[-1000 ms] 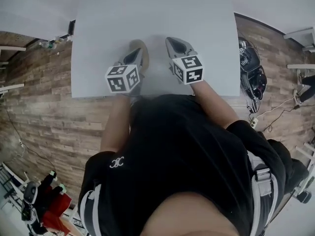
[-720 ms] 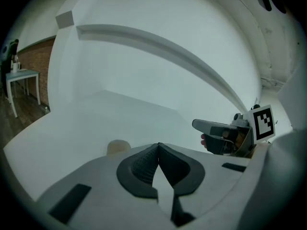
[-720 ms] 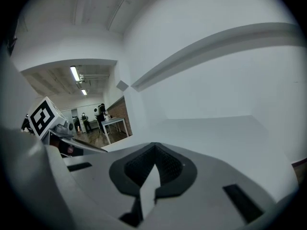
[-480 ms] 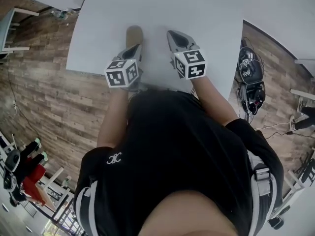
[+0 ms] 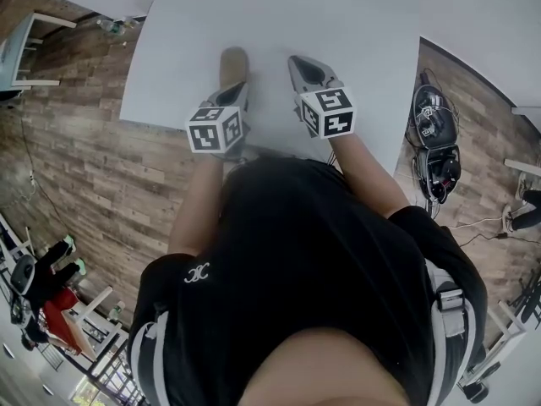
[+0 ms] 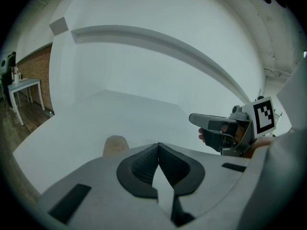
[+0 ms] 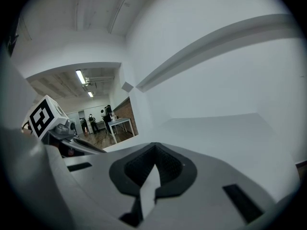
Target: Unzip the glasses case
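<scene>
**Presently: both grippers clenched on nothing, glasses case lying ahead of the left one**

Position of the task item: the tan glasses case (image 5: 232, 60) lies flat on the white desk (image 5: 363, 49), near the person's edge. It sits just beyond the tip of the left gripper (image 5: 237, 91) and to the left of the right gripper (image 5: 297, 64).

Grippers: the left gripper view shows its fingers (image 6: 141, 166) pressed together with nothing between them. The right gripper view shows the same of the right fingers (image 7: 138, 166). Neither gripper touches the case, as far as the views show.

Assessment of placement: both grippers are held low over the near part of the desk, side by side, angled towards the case. That stance would suit one gripper steadying the case while the other works the zip pull. It would equally suit grippers drawn clear once the zip had been run.

Limits of observation:
- In the head view the left gripper covers the near end of the case.
- The left gripper view shows only a rounded tan end above the gripper's own body.
- The right gripper view does not show the case at all.
- No view shows the zip or its pull, so it cannot be told whether the case is zipped.
</scene>
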{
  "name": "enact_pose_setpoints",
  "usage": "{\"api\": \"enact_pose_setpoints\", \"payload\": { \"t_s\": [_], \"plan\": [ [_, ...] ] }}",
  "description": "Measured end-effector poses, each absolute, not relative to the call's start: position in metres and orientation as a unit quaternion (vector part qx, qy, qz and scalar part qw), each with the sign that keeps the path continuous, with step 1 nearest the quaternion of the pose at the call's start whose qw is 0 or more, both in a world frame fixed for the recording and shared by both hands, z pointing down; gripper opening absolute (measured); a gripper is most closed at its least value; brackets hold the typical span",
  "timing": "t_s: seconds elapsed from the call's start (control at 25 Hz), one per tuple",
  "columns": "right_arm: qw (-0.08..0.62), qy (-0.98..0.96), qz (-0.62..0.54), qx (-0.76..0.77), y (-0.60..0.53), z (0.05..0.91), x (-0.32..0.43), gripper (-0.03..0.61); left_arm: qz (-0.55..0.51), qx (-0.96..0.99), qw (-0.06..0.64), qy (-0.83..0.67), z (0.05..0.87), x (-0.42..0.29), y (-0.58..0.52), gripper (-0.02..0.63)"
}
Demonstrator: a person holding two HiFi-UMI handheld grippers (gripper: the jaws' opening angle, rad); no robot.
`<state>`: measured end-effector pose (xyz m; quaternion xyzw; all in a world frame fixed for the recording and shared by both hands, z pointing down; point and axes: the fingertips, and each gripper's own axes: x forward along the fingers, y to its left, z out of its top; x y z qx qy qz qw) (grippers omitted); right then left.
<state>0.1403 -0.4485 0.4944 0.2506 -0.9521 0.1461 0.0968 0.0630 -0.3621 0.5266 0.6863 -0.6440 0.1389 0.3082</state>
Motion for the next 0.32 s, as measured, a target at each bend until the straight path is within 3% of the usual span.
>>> {"api": "enact_pose_setpoints", "payload": {
  "t_s": [0.32],
  "plan": [
    [0.09,-0.959,0.13,0.235,-0.42,0.485,0.142,0.012,0.1,0.685,0.318,-0.648,0.515,0.07,-0.34,0.003]
  ]
}}
